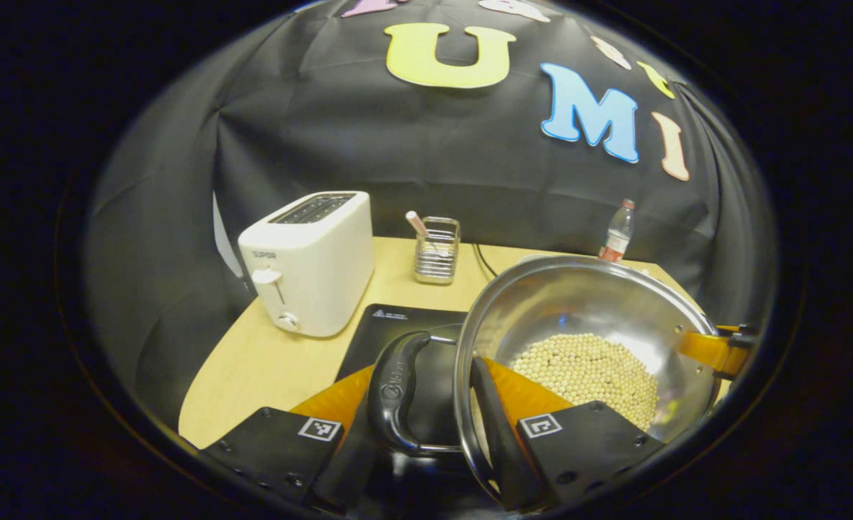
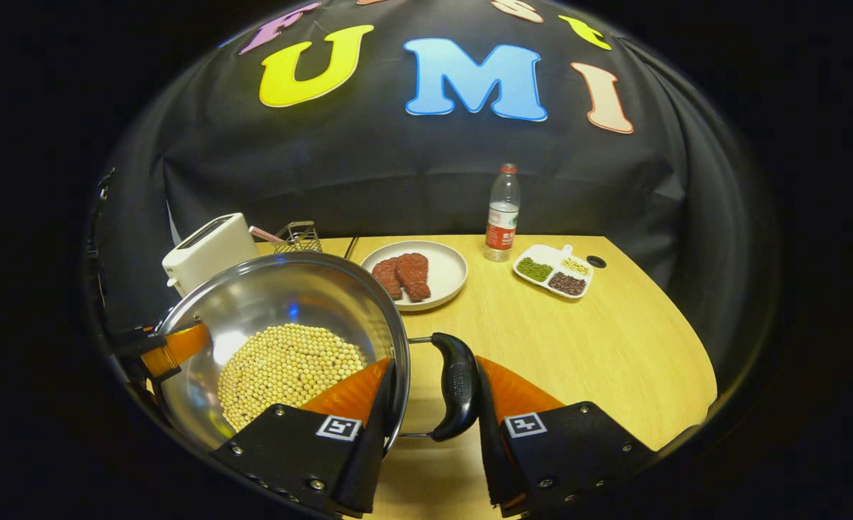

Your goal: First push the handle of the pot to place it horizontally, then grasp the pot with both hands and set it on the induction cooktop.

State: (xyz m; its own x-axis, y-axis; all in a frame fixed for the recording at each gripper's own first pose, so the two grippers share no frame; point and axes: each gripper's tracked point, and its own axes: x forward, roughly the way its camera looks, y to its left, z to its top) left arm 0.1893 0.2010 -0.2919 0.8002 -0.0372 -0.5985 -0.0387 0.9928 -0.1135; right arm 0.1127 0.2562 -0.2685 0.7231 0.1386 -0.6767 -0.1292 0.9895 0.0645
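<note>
The wooden surface (image 2: pixel 599 339) carries everything here. Biggest item is the steel pot (image 2: pixel 282 303), with a layer of pale beans (image 2: pixel 289 368) in the bottom. From the left gripper view the pot (image 1: pixel 578 303) looks tilted and sits over the near right part of the black cooktop (image 1: pixel 397 325); can't tell whether it's actually resting on it or held just above.

The left gripper (image 1: pixel 426 426) has its fingers around the pot's black side handle (image 1: pixel 397 390), one finger outside the handle loop and the other inside the rim, so it's gripping that handle and wall. The right gripper (image 2: pixel 426 426) does the same on the opposite side: one finger inside the rim against the wall, the other pressed on the outside of the other black handle (image 2: pixel 459 386). Each view also shows the other gripper's orange finger far off across the pot.

Behind the cooktop is a white toaster (image 1: pixel 310 260), then a wire holder (image 1: pixel 437 249) with a pink stick in it. Farther right: a plate (image 2: pixel 440 278) with two reddish meat slices (image 2: pixel 402 276), a water bottle (image 2: pixel 502 213), and a small divided dish (image 2: pixel 552 271) of beans.
</note>
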